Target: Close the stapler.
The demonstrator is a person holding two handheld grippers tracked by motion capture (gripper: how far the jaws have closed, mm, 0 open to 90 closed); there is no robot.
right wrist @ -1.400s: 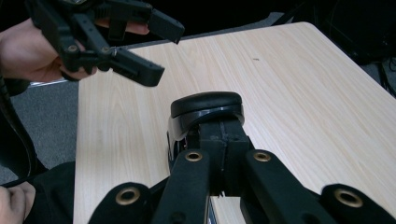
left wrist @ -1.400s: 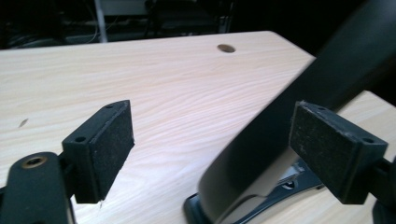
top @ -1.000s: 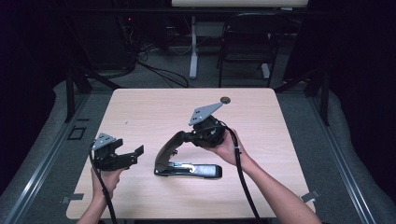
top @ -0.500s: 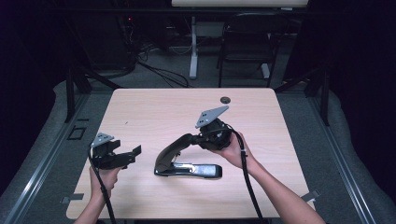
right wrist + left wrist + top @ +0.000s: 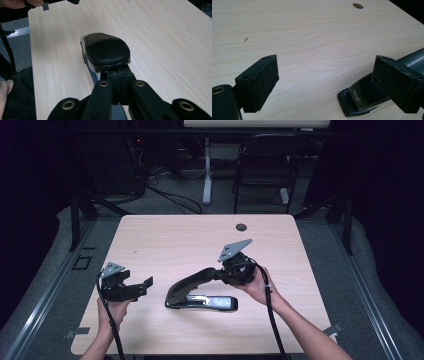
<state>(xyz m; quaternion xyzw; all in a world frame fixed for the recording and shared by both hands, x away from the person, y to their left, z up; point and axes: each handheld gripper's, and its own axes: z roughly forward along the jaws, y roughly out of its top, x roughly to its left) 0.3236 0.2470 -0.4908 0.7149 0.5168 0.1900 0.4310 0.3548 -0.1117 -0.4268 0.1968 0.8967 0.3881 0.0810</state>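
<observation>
A large black stapler (image 5: 200, 292) lies on the wooden table (image 5: 175, 240), its silver base flat on the wood and its black padded lever arm raised at a slant. The right gripper (image 5: 231, 270) has its jaws pressed together on the high end of that lever; in the right gripper view the two black jaws meet just under the rounded black pad (image 5: 106, 51) of the lever, which stretches away ahead of the fingertips. The low, hinged end of the stapler (image 5: 359, 96) sits just beyond the tip of the left gripper's right-hand finger in the left gripper view, near it but not touching.

The table is pale, wood-grained and bare, with a small round cable hole (image 5: 241, 227) well beyond both sets of fingers near the far edge. Around it the room is dark: grey floor, a chair (image 5: 262, 175) and loose cables behind the table.

The right hand (image 5: 257, 287) grips its tool from the right side, forearm coming in from the lower right, with the grey plate tilted upward. The left gripper (image 5: 142, 285) is held level in the left hand (image 5: 112, 310) near the table's left edge, its fingers (image 5: 259, 82) spread wide with only bare wood between them, pointing toward the stapler. Nothing lies between the left fingertips and the stapler.
</observation>
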